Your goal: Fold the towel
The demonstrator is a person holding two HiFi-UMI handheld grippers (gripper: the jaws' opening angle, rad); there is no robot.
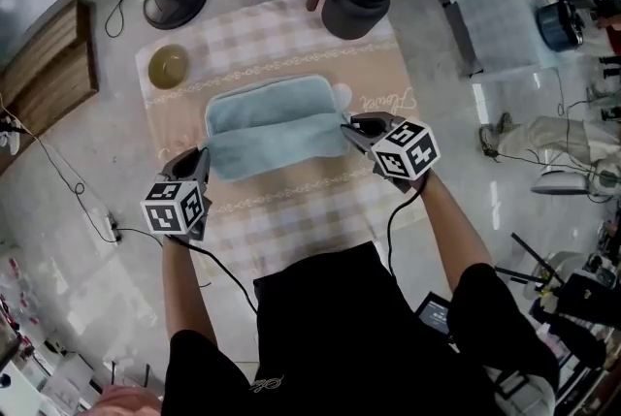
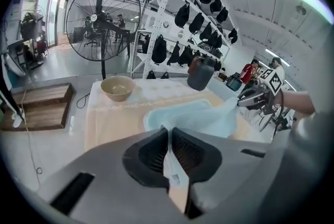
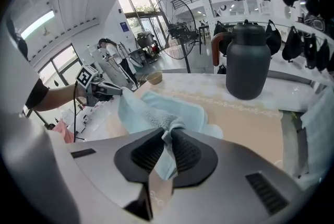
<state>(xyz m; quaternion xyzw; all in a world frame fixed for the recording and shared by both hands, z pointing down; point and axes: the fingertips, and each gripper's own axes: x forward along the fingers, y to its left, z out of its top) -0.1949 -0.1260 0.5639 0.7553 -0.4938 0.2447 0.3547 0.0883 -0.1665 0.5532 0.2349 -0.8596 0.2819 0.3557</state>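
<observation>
Towel (image 1: 267, 118) is sitting mid-worktop (image 1: 291, 210), slightly toward the far edge. Its far half is lying flat on the checked cloth, and its near half is hanging raised between my two grippers.

Left gripper (image 1: 206, 159): fingers (image 2: 148, 155) are clenching the towel's near-left corner, with fabric pinched thin between the pads. Right gripper (image 1: 347, 126): fingers (image 3: 190, 155) are clenching the near-right corner, with a bunched fold of terry poking out above them. Neither is empty.

I'm reading this as the first fold in hand, near edge going over the far edge, roughly halfway.

Next move, as I'm judging it:
- I'm planning to take both corners toward the far edge together and level, so the fold line is running parallel to the near edge.
- I'm aiming to keep the span taut, since the middle looks to be sagging a little.
- I'm going to line the held corners up on the far corners, lower them, and only then release.
- The jug (image 1: 356, 2) is standing at the far edge just past the towel, and the bowl (image 1: 169, 66) is near the far-left corner. Both look clear of the landing spot, but the right side is tighter.
</observation>
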